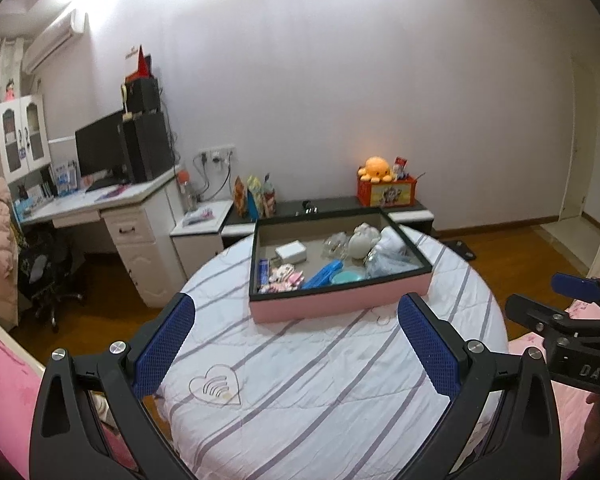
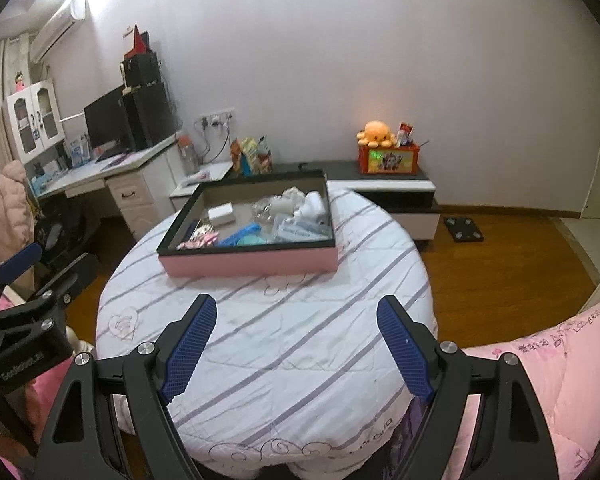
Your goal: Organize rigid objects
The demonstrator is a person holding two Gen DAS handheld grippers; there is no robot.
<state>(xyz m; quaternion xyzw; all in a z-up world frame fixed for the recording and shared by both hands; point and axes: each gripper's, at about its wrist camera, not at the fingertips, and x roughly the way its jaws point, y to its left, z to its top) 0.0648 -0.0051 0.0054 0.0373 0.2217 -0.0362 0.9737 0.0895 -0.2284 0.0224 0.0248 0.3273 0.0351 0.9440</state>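
Both claws are spread wide and hold nothing: the left claw [image 1: 296,344] and the right claw [image 2: 296,350] hang above the striped quilt [image 2: 268,344]. Farther on the quilt lies the pink tray [image 2: 252,262], full of small objects.

Orange octopus plush [image 1: 375,168] atop red box [image 1: 386,192]; monitor [image 1: 100,146] on desk [image 1: 80,200].

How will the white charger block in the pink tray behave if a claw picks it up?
The white charger block looks boxy and hard, so it will probably stay stiff and not roll. Its smooth, glossy faces may slip between the pads. It lies flat on the floor of the pink tray, apart from the other things, so tipping seems unlikely.
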